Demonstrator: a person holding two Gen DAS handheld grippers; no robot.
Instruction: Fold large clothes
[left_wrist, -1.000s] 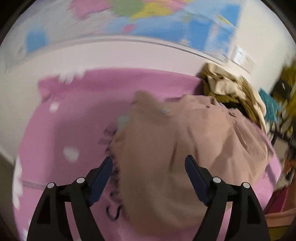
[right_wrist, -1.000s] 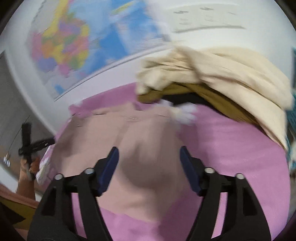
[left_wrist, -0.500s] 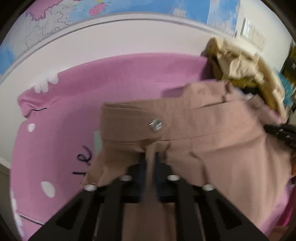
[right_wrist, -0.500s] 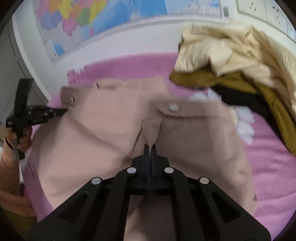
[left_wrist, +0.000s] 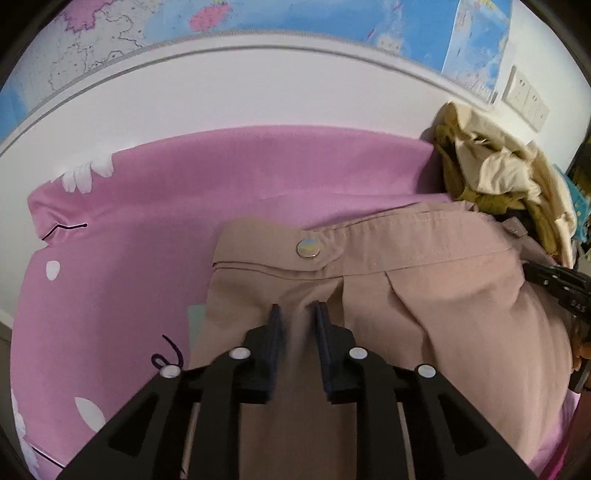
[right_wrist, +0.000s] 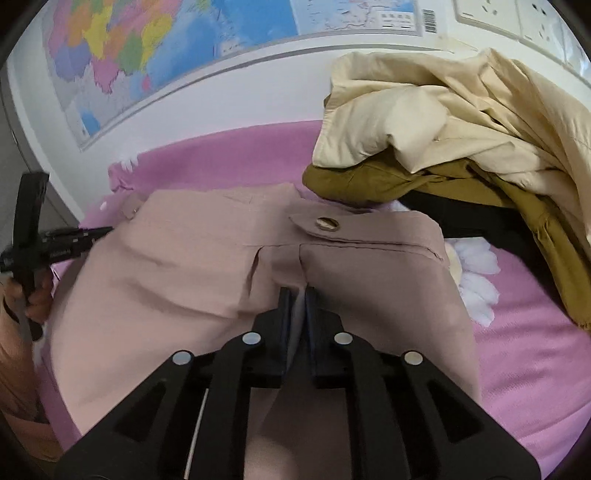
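Note:
A dusty-pink garment (left_wrist: 443, 295) with a buttoned waistband lies spread on the pink bed sheet (left_wrist: 221, 184). My left gripper (left_wrist: 298, 314) sits just below the waistband's left button (left_wrist: 308, 247). Its jaws are opening, and a raised fold of the fabric stands loosely between the pads. My right gripper (right_wrist: 297, 295) sits below the right button (right_wrist: 327, 223) on the same garment (right_wrist: 184, 258). Its jaws are opening too, but they are still narrow and pinch a thin pleat. A hand (right_wrist: 33, 295) holds the left gripper at the left edge of the right wrist view.
A heap of cream and olive clothes (right_wrist: 461, 129) lies at the far right of the bed, close to the waistband's right end, and shows in the left wrist view as a clothes pile (left_wrist: 498, 177). A wall map (right_wrist: 147, 48) and wall sockets (left_wrist: 524, 99) lie behind. The sheet drops off at the left.
A second ago both grippers hovered open over the garment. They came down and shut on pleats under the waistband. Now both jaws have parted again, the left more than the right.

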